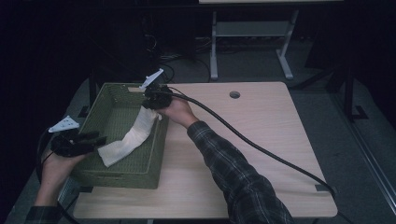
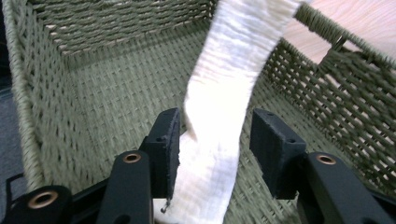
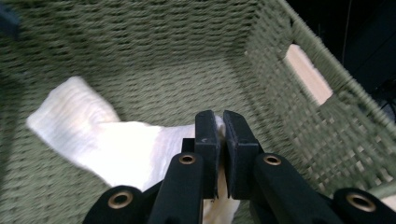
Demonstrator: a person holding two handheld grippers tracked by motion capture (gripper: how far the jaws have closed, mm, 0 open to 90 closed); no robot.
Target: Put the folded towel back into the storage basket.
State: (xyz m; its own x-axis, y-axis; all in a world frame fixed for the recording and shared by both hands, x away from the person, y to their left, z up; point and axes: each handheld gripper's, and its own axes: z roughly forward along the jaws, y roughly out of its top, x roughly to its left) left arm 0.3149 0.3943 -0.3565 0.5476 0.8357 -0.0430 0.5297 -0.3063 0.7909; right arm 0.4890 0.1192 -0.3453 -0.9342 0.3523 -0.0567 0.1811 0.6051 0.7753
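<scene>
A white cloth (image 1: 130, 140) hangs stretched across the inside of a green woven basket (image 1: 116, 179) at the table's left. My right gripper (image 1: 152, 105) is above the basket's far right side, shut on the cloth's upper end (image 3: 107, 140), its jaws pressed together (image 3: 220, 123). My left gripper (image 1: 100, 140) reaches in over the basket's near left rim. In the left gripper view its jaws (image 2: 215, 123) stand open, one on each side of the cloth (image 2: 233, 60). The strip runs up between them and brushes the left pad (image 2: 168, 140). Basket weave (image 2: 93, 93) (image 3: 163, 60) lies behind.
The basket sits on a light wooden table (image 1: 261, 140) with a round hole (image 1: 235, 94) near its far edge. A thick black cable (image 1: 261, 149) trails from the right gripper across the table to the right. A desk frame (image 1: 252, 32) stands on the floor beyond.
</scene>
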